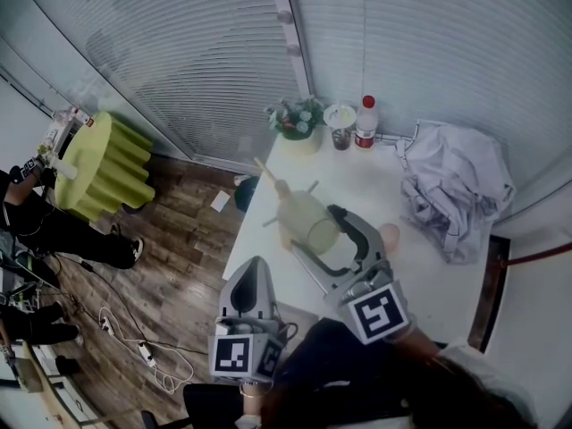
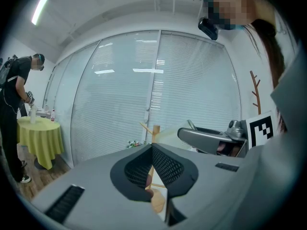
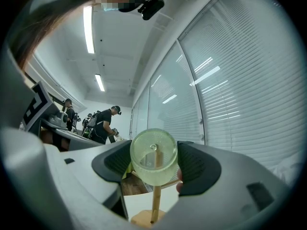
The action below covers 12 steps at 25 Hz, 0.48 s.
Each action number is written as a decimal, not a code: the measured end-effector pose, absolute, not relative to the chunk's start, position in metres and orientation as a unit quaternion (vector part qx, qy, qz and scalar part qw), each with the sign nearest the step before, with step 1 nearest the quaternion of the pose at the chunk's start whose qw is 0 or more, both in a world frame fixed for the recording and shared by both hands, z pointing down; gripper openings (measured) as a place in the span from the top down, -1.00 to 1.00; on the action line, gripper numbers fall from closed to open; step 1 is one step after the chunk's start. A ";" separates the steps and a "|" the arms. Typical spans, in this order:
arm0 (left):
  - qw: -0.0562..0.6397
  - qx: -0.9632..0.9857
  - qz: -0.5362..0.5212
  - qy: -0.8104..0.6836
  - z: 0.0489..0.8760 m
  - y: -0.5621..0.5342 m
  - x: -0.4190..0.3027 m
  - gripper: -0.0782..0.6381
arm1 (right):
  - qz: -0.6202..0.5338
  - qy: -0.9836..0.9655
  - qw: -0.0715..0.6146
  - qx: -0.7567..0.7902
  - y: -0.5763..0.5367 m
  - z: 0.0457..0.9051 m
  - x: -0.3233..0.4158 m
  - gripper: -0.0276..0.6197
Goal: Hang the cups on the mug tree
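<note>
The right tongs (image 3: 154,163) pinch a pale green, see-through cup (image 3: 153,150) between their dark pads, its round bottom turned toward that gripper's camera. Through and below the cup shows the upright wooden stem of the mug tree (image 3: 154,202), standing on its round base. From the head view the cup is held up against the tree's stem among the bare pegs; whether it touches a peg cannot be told.

The left tongs (image 2: 151,166) are pressed together with nothing between them. They hang nearer the person than the right tongs, at the front edge of the white worktop (image 1: 357,181), pointing toward the tree.

A small pinkish thing (image 1: 390,234) lies on the worktop just beside the right tongs. At the far edge, by the window blinds (image 1: 197,52), stand a potted plant (image 1: 298,120), a small glass (image 1: 340,123) and a red-capped bottle (image 1: 365,121). A crumpled white cloth (image 1: 456,186) is heaped at the right end. Off to the left, on the wooden floor (image 1: 179,239), is a round table under a yellow-green cover (image 1: 103,164).
</note>
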<state>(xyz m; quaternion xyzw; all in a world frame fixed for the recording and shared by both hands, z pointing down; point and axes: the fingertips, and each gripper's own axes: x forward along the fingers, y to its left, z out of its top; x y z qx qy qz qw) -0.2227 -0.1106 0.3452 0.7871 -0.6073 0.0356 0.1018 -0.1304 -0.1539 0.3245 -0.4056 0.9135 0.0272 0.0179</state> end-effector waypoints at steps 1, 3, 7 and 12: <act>0.103 0.788 0.037 -0.606 0.346 -0.110 -0.222 0.78 | 0.027 0.913 0.019 -0.407 -0.154 0.325 -0.130 -0.02; 0.099 0.788 0.030 -0.607 0.345 -0.111 -0.223 0.78 | 0.027 0.913 0.018 -0.408 -0.154 0.327 -0.131 -0.02; 0.097 0.789 0.027 -0.605 0.343 -0.112 -0.223 0.78 | 0.025 0.912 0.008 -0.409 -0.153 0.332 -0.131 -0.02; 0.101 0.791 0.034 -0.602 0.346 -0.110 -0.221 0.78 | 0.017 0.911 0.014 -0.412 -0.153 0.335 -0.130 -0.02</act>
